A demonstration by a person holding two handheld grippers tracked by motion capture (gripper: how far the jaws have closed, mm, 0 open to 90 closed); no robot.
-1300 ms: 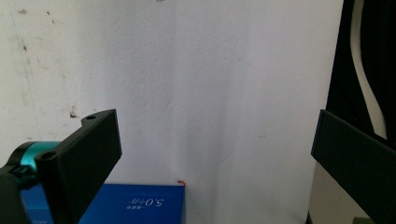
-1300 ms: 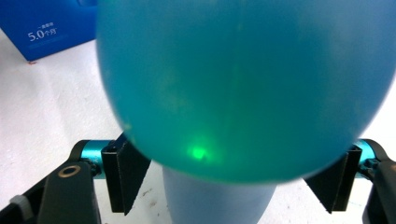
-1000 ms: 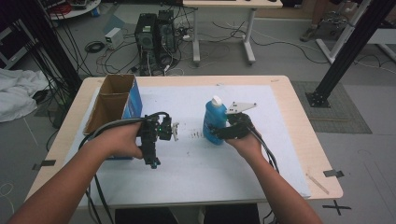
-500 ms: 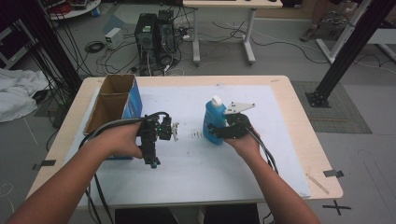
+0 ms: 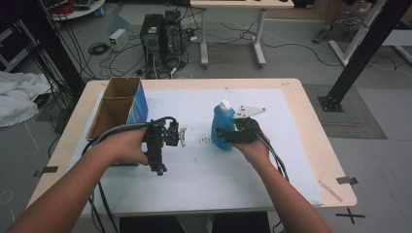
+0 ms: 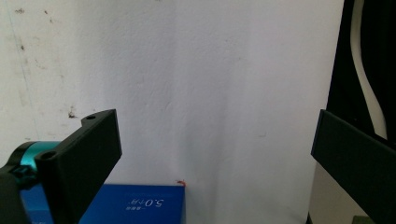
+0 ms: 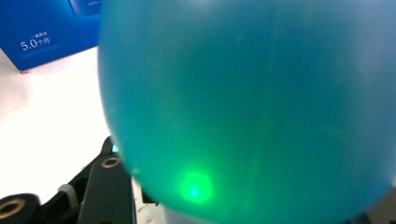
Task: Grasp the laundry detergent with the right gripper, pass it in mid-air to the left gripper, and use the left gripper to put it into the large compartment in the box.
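Right gripper jaws just closing, clenched on upright blue bottle, mid-table. Left gripper released, jaws wide, near blue box.

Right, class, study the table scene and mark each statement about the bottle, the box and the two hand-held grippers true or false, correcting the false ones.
1. The blue bottle stands upright with a white cap. True.
2. The right hand-held gripper has been closing its jaws and grips the bottle. True.
3. The left hand-held gripper holds the bottle. False: its jaws stand open with nothing between them.
4. The cardboard box lies at the table's right edge. False: it sits at the left side.
5. The box is open at the top. True.
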